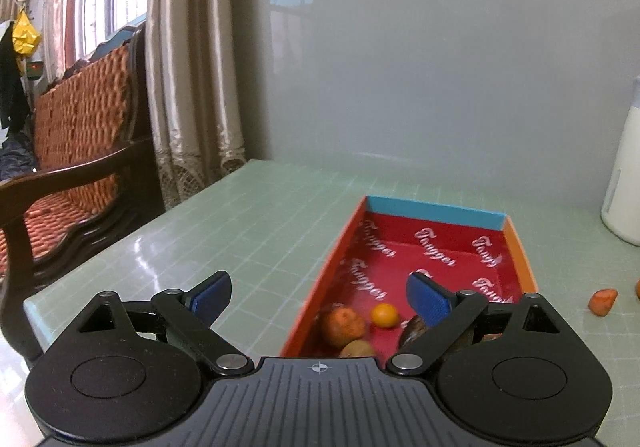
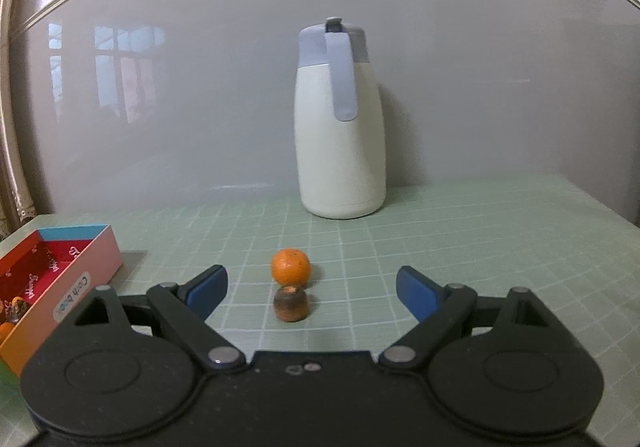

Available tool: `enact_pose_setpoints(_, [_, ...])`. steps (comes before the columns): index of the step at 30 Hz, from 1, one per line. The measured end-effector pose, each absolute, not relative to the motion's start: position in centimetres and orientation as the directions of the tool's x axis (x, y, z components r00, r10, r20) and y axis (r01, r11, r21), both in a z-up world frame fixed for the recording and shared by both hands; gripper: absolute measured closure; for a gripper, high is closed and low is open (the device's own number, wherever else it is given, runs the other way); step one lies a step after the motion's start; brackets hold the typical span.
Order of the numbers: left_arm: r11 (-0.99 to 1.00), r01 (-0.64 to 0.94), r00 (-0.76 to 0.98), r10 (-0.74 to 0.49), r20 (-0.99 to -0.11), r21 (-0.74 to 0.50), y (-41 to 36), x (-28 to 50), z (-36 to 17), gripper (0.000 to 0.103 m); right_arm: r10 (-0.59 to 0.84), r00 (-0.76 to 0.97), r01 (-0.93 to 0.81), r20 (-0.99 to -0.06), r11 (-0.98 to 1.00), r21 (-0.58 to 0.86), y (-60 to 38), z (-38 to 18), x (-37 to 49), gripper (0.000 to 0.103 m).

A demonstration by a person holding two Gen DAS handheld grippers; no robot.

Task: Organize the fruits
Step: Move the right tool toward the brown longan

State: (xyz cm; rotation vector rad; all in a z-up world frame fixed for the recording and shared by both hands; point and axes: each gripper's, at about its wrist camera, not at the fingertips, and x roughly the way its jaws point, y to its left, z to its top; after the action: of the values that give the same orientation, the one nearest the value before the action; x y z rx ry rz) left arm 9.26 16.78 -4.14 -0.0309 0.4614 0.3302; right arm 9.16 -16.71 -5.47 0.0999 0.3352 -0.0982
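Orange fruits, both grippers spread wide and empty.
Left gripper (image 1: 319, 297) hangs over the red box (image 1: 516, 247); tangerine (image 2: 291, 266) lies just beyond the right gripper (image 2: 312, 291).

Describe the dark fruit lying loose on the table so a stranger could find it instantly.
Start at the white jug standing against the wall. In front of it on the green mat sit two small fruits; the dark brown fruit is the nearer, directly before the bright orange.
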Motion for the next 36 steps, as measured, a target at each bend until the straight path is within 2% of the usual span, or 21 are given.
enact_pose_setpoints(13, [0.927, -0.375, 0.816, 0.344, -0.465, 0.028, 19.4, 6.4, -5.6, 0.009, -0.036, 0.923, 0.067, -0.383, 0.995, 0.067, -14.5, -6.4, 11.5, 0.013])
enact_pose_setpoints(29, [0.908, -0.419, 0.792, 0.380, -0.478, 0.028, 22.1, 5.0, -6.2, 0.009, -0.057, 0.886, 0.088, -0.461, 0.995, 0.045, -13.4, -7.4, 15.2, 0.016])
enact_pose_setpoints(36, [0.905, -0.424, 0.789, 0.385, -0.479, 0.029, 22.4, 5.0, -6.3, 0.009, -0.087, 0.865, 0.115, -0.495, 0.993, 0.027, -13.6, -7.8, 16.7, 0.027])
